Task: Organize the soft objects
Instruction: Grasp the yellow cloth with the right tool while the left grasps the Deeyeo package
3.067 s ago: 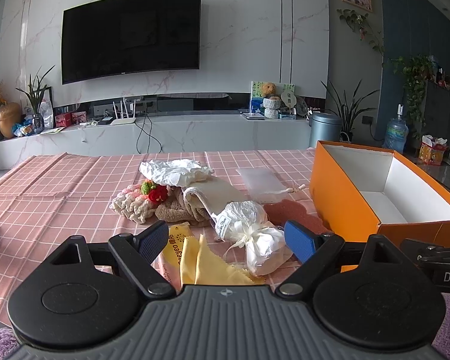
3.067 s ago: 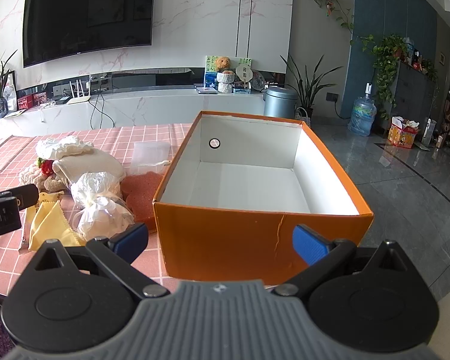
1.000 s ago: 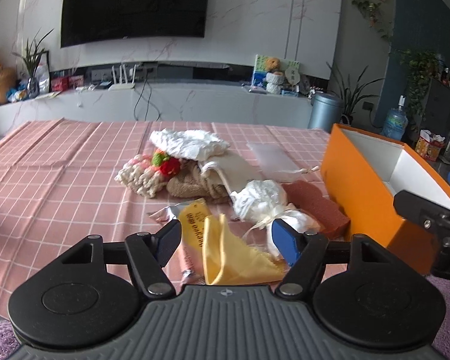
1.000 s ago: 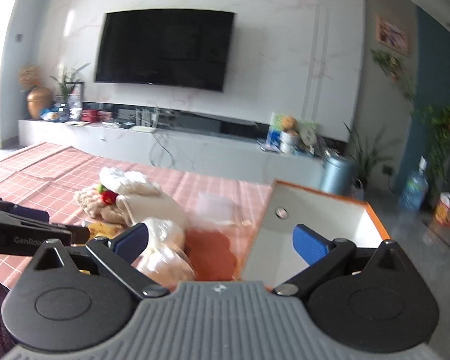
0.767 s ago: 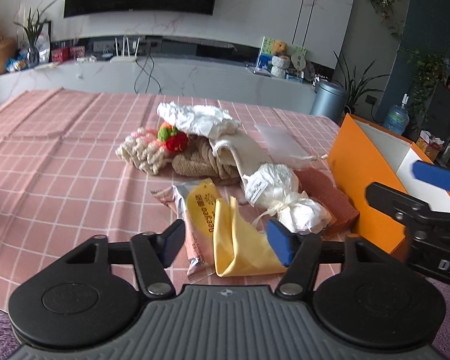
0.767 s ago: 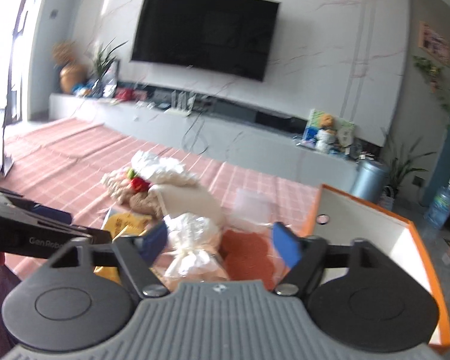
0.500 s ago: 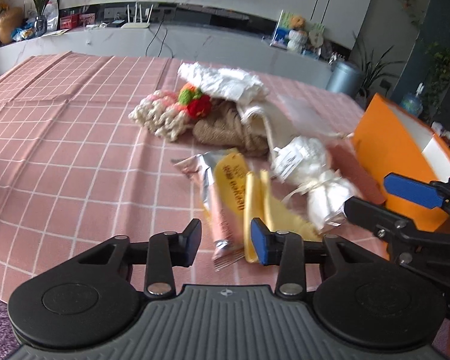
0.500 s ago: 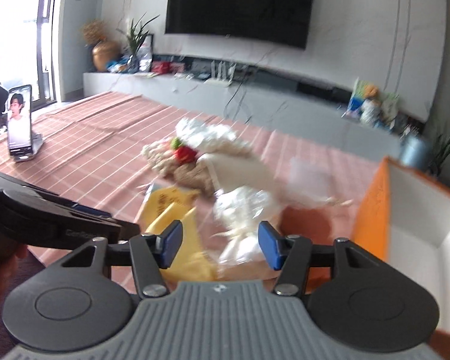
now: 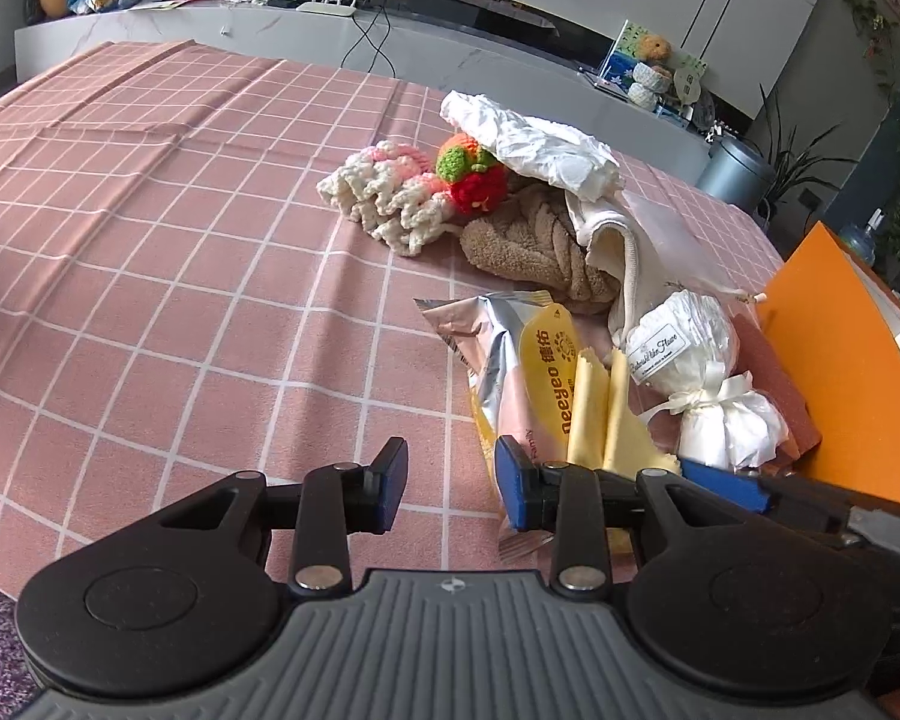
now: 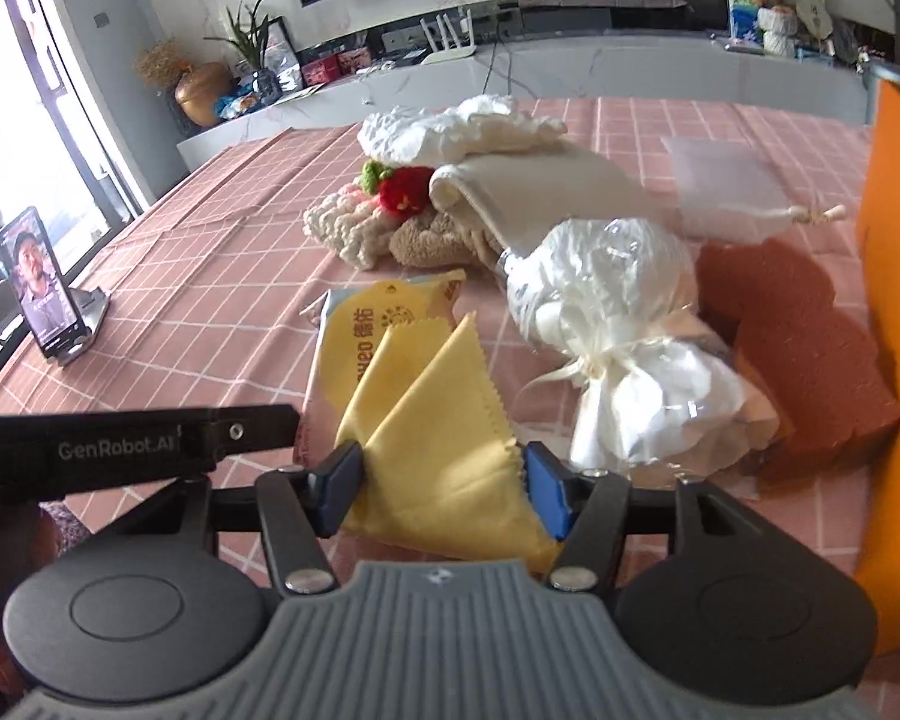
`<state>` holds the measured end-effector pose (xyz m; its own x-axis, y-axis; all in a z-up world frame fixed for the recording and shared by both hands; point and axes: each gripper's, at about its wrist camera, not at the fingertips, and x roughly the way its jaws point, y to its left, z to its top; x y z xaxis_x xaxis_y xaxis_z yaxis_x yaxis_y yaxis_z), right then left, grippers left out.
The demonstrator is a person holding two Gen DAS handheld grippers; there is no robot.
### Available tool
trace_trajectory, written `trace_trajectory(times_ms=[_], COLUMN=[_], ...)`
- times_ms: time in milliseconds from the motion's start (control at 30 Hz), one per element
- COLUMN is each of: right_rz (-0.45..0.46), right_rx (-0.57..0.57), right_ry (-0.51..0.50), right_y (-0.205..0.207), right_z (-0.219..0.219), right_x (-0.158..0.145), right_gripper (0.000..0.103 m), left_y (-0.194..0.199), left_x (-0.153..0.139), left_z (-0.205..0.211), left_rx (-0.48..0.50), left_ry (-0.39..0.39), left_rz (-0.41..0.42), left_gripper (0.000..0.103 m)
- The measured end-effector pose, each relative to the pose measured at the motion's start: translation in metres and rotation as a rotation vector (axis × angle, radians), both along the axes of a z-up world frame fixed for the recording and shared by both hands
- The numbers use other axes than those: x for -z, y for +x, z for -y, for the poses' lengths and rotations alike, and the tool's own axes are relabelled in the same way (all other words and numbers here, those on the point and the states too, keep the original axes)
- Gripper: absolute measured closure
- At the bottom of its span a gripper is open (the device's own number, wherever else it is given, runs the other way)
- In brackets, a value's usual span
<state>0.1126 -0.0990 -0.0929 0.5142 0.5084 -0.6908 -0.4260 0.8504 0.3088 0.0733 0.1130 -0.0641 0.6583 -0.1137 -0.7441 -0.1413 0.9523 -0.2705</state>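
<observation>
Two wrist views of a heap of soft items on a pink checked tablecloth. In the right wrist view the right gripper is seen spread, its blue pads on either side of the folded yellow cloth at lower centre; contact with the fabric cannot be confirmed. In the left wrist view the left gripper is shown low in the frame, parted by a narrow gap, with only tablecloth between the pads and the wipes packet just beside its right pad.

The step in hand is judged to be the pickup of the yellow cloth for transfer to the orange box at the right edge. A good grasp would be made low on the doubled folds, so that all layers are gathered and the packet beneath is not dragged along; the cellophane-wrapped white bundle, lying close on the right, should be left undisturbed.

The cloth's near edge is hidden behind the gripper body. The box interior is cut off in both views. The items under the cream pouch are only partly visible.
</observation>
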Motion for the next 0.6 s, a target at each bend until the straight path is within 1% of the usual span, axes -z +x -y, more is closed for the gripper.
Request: trace_trajectory(times_ms=[33,67,100,133,167,200,233,267,300,367,467,533,600], right_rz=[-0.003,0.004,0.015,0.024,0.033,0.039,0.05,0.063,0.08,0.104,0.064,0.054,0.067], right_rx=[-0.014,-0.015,-0.016,-0.015,-0.012,-0.008,-0.003,-0.001,0.012,0.047,0.058,0.057,0.054], right_ry=[0.008,-0.003,-0.012,-0.015,-0.022,-0.032,-0.044,-0.059,-0.077,-0.134,-0.154,-0.172,-0.18], right_y=[-0.001,-0.003,-0.005,-0.008,-0.01,-0.012,-0.013,-0.015,-0.018,-0.02,-0.016,-0.017,-0.018], right_z=[0.0,-0.001,-0.001,0.001,0.003,0.005,0.009,0.011,0.014,0.018,0.022,0.021,0.019], right_x=[0.0,-0.001,-0.002,-0.005,-0.007,-0.009,-0.011,-0.013,-0.014,-0.014,-0.004,0.003,0.004], right_gripper=[0.059,0.061,0.067,0.087,0.101,0.099,0.099,0.099,0.099,0.099,0.099,0.099,0.099], left_y=[0.001,0.001,0.002,0.002,0.002,0.002,0.002,0.002,0.002,0.004,0.013,0.023,0.031], left_x=[0.0,0.0,-0.001,-0.001,-0.001,-0.002,-0.002,-0.003,-0.004,-0.004,-0.001,0.003,0.007], left_z=[0.0,0.001,0.002,0.002,0.002,0.001,0.001,0.003,0.004,0.01,0.023,0.032,0.038], left_rx=[0.001,-0.001,-0.003,-0.002,0.0,0.003,0.004,0.008,0.018,0.041,0.073,0.058,0.05], left_ry=[-0.002,-0.001,0.002,-0.001,-0.005,-0.016,-0.023,-0.025,-0.029,-0.037,-0.042,-0.035,-0.039], left_rz=[0.005,0.009,0.012,0.014,0.016,0.019,0.025,0.032,0.043,0.056,0.041,0.018,0.011], left_gripper=[0.064,0.063,0.062,0.06,0.053,0.046,0.042,0.033,0.026,0.022,0.018,0.018,0.018])
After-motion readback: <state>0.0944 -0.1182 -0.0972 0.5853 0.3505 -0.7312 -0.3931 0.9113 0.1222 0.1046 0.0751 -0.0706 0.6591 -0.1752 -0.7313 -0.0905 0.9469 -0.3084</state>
